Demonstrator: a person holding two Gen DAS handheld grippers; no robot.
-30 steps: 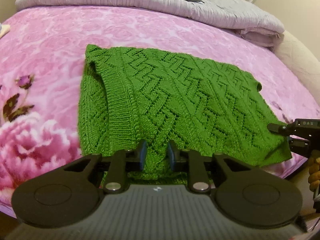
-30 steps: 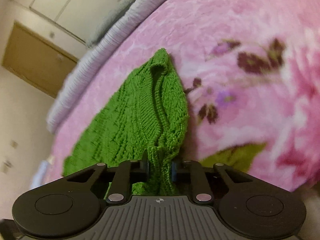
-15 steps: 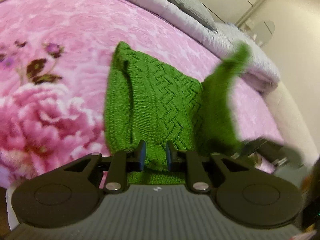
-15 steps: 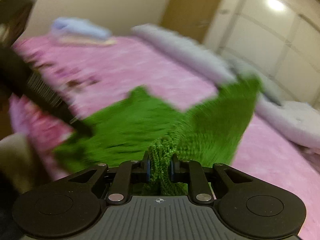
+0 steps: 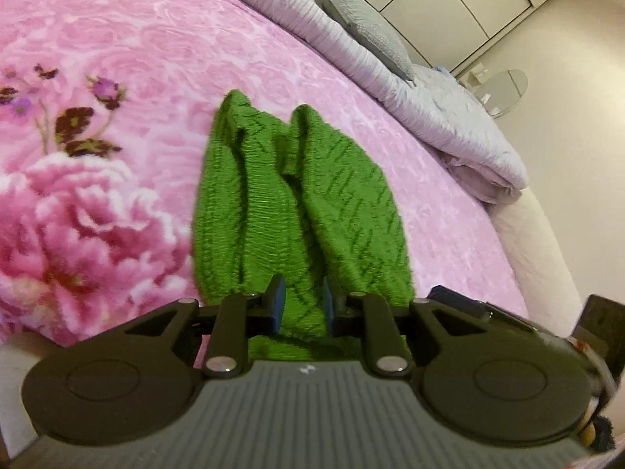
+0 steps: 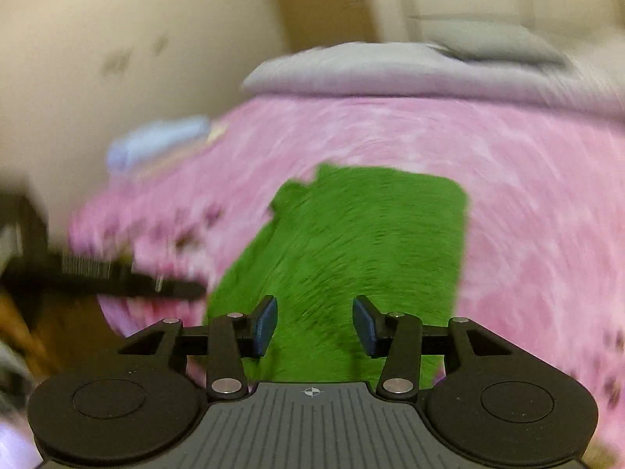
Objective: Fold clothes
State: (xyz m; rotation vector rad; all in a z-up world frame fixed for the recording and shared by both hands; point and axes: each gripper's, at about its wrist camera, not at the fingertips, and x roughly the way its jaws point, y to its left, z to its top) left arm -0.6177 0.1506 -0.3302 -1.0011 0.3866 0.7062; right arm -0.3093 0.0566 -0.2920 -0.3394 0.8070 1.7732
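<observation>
A green knitted sweater [image 5: 343,203] lies on the pink flowered blanket [image 5: 117,58], folded lengthwise into a narrow strip with two long ridges. My left gripper [image 5: 300,305] is shut on its near edge, and the knit bunches between the blue pads [image 5: 276,301]. The right wrist view is blurred. There the sweater [image 6: 371,234] lies flat beneath my right gripper [image 6: 314,328], whose jaws are opening. The fabric shows through the gap, and the pads [image 6: 265,324] do not press on it. The left gripper [image 6: 117,277] shows as a dark blur at the left.
A lilac quilt [image 5: 390,70] and a grey pillow [image 5: 363,27] lie along the far side of the bed. The cream bed edge [image 5: 539,242] curves at the right. White wardrobe doors [image 5: 468,0] stand behind. A pale blue cloth [image 6: 156,140] lies at the blanket's far left.
The sweater lay spread wide; its right half was carried over onto the left, leaving a narrow strip. My right gripper let go and its jaws parted. The left gripper closed on the near edge.
</observation>
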